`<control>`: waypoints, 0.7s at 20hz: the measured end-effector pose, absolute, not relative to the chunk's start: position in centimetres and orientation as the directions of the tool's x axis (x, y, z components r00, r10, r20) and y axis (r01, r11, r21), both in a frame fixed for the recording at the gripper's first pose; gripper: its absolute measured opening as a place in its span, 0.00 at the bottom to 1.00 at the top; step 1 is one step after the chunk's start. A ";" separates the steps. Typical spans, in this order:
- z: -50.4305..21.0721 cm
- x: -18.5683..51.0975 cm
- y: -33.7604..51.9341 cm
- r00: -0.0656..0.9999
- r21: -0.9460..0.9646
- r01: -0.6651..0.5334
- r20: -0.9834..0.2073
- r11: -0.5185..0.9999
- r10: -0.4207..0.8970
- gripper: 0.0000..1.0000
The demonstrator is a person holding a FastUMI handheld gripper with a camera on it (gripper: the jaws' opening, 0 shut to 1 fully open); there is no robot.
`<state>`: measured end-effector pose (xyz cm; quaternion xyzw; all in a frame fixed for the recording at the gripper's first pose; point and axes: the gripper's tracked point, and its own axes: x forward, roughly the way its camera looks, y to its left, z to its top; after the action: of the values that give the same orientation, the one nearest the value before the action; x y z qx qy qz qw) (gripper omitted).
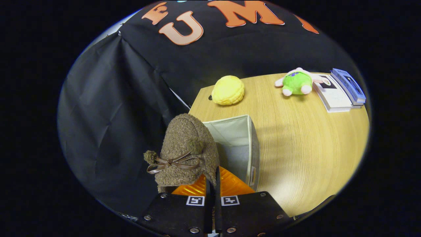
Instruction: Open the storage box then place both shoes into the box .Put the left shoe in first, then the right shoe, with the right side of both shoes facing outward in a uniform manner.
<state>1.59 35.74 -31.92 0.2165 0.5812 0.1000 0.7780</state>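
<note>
Gripper: the gripper (pixel 213 184) has its fingers pinched nearly together on a thin edge of the brown fuzzy slipper (pixel 184 154), so it's carrying the shoe, not empty.

Shoe: hangs just ahead of the fingers and a bit to their left, toe pointing up and away, long axis roughly along the fingers. Bow and two pom-poms face the camera.

Box: the fabric storage box (pixel 251 144) sits on the wooden table (pixel 306 144), already open, pale lining showing. It's right behind and to the right of the slipper, its near end just beyond the fingertips.

Key relation: the opening lies ahead and slightly right of the held shoe, so I'd guess the next bit is a short shift right and down into it (that's a guess).

Hard to tell: the slipper blocks the box's left wall and most of its floor, so I can't say if another shoe is already inside, or whether this one is left or right.

Other stuff: yellow plush ball (pixel 228 90), green plush toy (pixel 297 82) and books (pixel 342 90) far across the table, well apart from the box.
</note>
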 end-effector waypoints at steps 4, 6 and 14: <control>-33.6 2.0 35.9 0.304 0.383 0.093 -0.890 0.919 0.340 0.05; -34.0 2.1 35.0 0.318 0.339 0.098 -0.902 0.935 0.294 0.08; -31.4 2.5 33.6 0.363 0.417 0.115 -0.862 0.902 0.353 0.53</control>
<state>2.47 33.58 -31.37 0.2090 0.5595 0.0744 0.7986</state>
